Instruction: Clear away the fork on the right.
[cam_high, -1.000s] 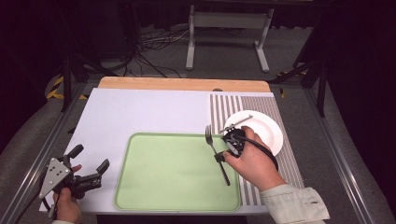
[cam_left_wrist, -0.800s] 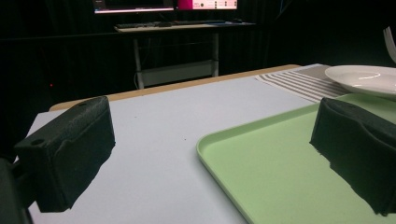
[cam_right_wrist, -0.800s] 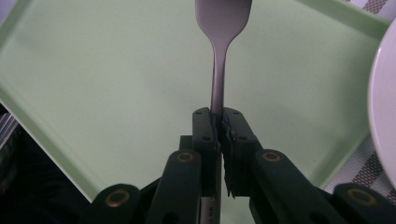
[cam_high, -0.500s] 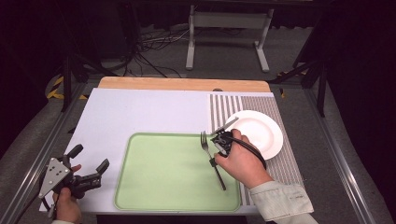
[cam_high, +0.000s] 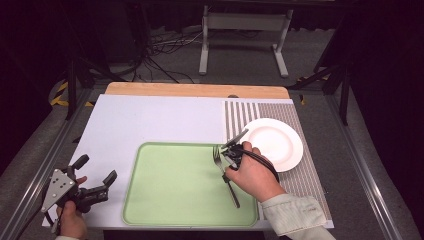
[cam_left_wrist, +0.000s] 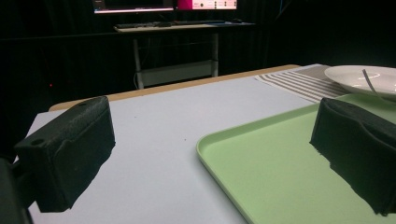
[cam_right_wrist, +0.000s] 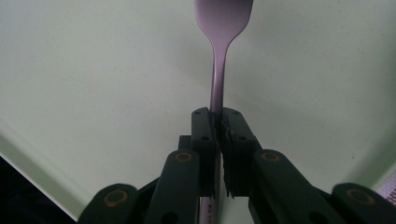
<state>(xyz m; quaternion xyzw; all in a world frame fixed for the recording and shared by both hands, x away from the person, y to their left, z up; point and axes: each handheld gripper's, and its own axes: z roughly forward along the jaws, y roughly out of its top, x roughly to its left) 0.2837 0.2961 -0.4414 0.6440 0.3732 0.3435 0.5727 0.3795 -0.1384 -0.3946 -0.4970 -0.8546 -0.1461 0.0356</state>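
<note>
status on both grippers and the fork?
Right gripper shut on the fork, over the green tray. Left gripper open, idle at the table's near-left corner. White plate to the right on the striped mat; nothing in the way.

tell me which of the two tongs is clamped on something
The right tongs, over the green tray, are shut on the fork. The left tongs, near the table's front left corner, stand open and hold nothing.
</note>
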